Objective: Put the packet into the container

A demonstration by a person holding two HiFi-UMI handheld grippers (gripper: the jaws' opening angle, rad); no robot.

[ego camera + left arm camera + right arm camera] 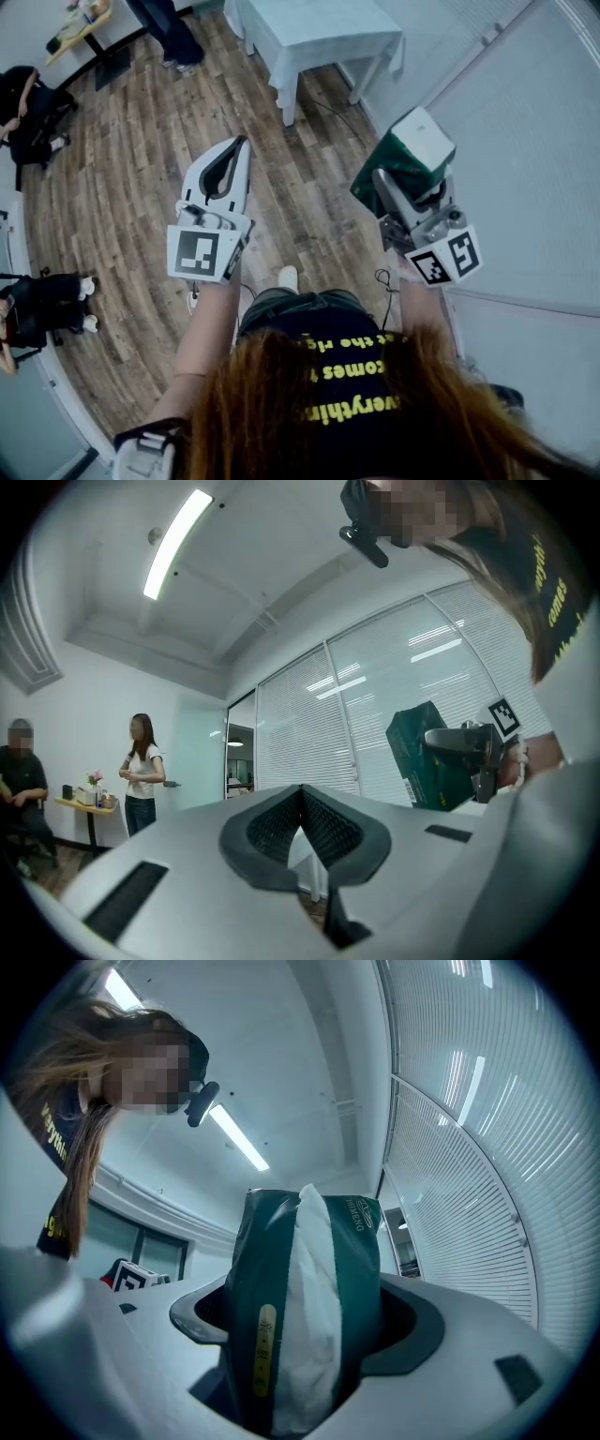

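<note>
Both grippers are held out at chest height over the wood floor (141,187), well apart and side by side, each pointing away from the person. The left forearm (208,330) reaches forward behind the left gripper (240,143). Its jaws are together at the tips with nothing between them.

The right gripper (403,183) has its jaws clamped on the packet (300,1307), a green pack with a white centre strip. The packet is in the air, gripped across its lower part. Its long axis runs along the jaws, and its free end projects beyond the tips, away from the person. A white desk (309,37) stands further ahead.
</note>
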